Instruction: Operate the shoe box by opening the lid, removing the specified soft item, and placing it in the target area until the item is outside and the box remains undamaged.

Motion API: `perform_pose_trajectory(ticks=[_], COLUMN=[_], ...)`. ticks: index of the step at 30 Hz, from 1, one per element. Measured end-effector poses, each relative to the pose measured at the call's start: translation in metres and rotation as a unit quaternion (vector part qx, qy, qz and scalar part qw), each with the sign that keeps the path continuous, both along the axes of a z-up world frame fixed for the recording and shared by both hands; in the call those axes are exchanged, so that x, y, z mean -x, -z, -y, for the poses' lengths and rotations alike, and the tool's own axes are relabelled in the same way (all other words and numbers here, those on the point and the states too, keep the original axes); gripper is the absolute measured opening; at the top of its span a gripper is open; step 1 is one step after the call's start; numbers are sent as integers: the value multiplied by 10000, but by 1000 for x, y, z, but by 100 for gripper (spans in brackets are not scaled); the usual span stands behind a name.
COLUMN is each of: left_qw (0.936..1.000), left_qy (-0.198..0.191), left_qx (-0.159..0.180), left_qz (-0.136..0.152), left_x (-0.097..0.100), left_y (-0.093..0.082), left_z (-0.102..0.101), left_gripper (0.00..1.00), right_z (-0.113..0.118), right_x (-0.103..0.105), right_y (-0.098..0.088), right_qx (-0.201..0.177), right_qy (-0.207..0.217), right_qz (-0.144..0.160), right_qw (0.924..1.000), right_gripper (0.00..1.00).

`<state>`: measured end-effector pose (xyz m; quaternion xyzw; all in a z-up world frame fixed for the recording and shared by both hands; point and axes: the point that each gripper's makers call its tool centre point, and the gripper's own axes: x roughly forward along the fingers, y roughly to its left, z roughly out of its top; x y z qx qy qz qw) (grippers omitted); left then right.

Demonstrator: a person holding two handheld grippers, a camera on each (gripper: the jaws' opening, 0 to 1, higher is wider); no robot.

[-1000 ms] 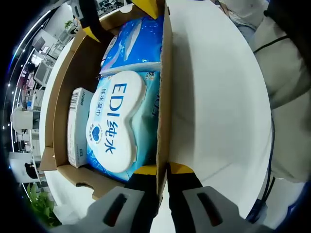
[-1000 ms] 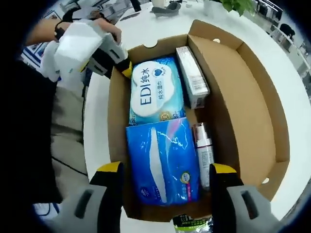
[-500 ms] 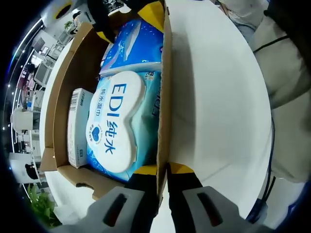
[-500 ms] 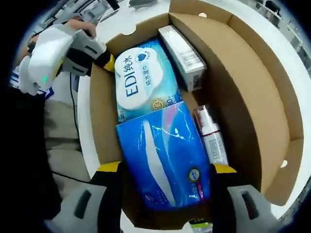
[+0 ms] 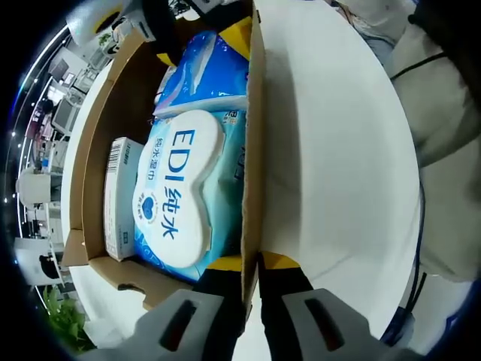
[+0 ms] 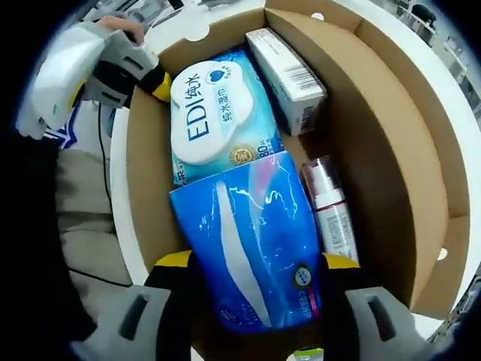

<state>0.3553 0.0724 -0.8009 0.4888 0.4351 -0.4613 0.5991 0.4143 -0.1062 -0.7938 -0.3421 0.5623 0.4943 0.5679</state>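
Bottle [image 6: 331,218] label too blurred

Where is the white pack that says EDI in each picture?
Left gripper view: the white-topped pale blue EDI wipes pack lies in the middle, inside the brown cardboard box.
Right gripper view: it sits upper middle.
Shared landmark: the shiny blue tissue pack touches its end in both.

Bright, even overhead light; white table [image 5: 338,150] glares slightly, box interior shadowed, fisheye edges bend and blur.
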Motion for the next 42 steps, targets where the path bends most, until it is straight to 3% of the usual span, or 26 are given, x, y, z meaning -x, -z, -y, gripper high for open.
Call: perform_pose_trajectory(ticks=[3,10,17,25,29,32,33,42], left_qw=[10000,10000,10000,10000,10000,10000,10000,10000], left_qy=[5,4,5,1,6,-5,2,4], left_qx=[2,2,0,-1,14,4,11,5], left_qz=[2,3,4,12,17,4,9,27], left_x=[0,0,0,0,0,0,0,-1], left_y=[0,0,0,0,0,0,0,1], left_z=[0,0,0,0,0,0,0,0], left_gripper=[4,4,4,4,4,4,4,4], right_z=[-2,-2,-2,-2,0,-1,0,3], right_x=[-5,4,3,0,4,4,4,-3], right_y=[-2,1,12,21,19,21,19,27], right_qx=[-72,-29,196,214,572,734,840,1037], right_qy=[422,115,-27,-7,-1,-3,18,-39], right_qz=[-18,-127,-1,-97,-437,-414,-535,-325], right_qw=[9991,9998,9998,9997,9974,9964,9950,9941], right_gripper=[62,69,70,70,70,69,69,69])
